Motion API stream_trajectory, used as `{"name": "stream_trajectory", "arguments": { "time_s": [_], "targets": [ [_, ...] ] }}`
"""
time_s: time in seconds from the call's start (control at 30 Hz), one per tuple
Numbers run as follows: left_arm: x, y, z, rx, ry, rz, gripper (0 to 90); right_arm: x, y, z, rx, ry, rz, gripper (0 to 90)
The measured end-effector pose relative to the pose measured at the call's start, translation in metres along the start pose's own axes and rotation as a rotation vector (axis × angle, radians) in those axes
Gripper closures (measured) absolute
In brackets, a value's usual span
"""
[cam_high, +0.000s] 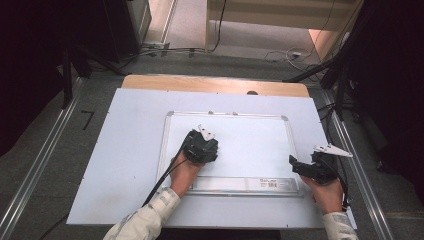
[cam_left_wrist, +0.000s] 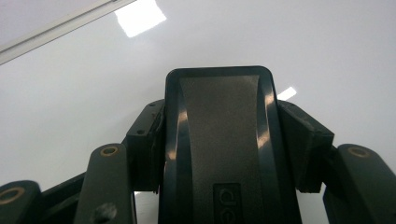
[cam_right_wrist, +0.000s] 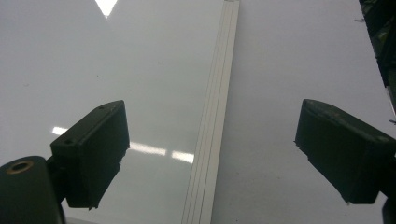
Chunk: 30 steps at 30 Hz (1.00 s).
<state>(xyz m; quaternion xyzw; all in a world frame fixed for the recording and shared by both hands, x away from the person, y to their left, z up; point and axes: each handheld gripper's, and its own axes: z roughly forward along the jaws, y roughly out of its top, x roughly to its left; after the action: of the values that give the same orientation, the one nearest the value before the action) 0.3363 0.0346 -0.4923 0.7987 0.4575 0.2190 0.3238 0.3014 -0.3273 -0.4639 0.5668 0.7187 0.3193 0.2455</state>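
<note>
Whiteboard (cam_high: 250, 145) flat on pale table sheet (cam_high: 125, 150), aluminium frame (cam_right_wrist: 212, 126) all round. Black eraser (cam_left_wrist: 219, 140) clamped in left gripper (cam_high: 200, 146), pressed onto board's left half. Right gripper (cam_high: 312, 167) level at right edge, jaws wide, astride frame.

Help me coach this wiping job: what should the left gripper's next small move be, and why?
Probably another short sweep across the whiteboard. The left gripper has its jaws shut on a black eraser held against the board's white face, and the right gripper, jaws open, straddles the board's frame edge at the right side, seemingly steadying it.
</note>
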Motion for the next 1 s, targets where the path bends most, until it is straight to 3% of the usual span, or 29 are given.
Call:
{"name": "stream_trajectory", "arguments": {
  "time_s": [0.3,0.9,1.0],
  "targets": [
    [0.008,0.019,-0.024,-0.097,-0.017,-0.046,40.7,-0.002,0.000,0.000,-0.005,0.001,0.004,8.5],
    [0.045,0.015,-0.034,-0.097,0.045,-0.144,40.7,-0.002,0.000,-0.001,-0.007,0.000,0.002,8.4],
    [0.051,0.014,-0.034,-0.102,0.055,-0.177,40.6,-0.002,0.000,-0.001,-0.007,0.000,0.002,8.4]
  ]
}}
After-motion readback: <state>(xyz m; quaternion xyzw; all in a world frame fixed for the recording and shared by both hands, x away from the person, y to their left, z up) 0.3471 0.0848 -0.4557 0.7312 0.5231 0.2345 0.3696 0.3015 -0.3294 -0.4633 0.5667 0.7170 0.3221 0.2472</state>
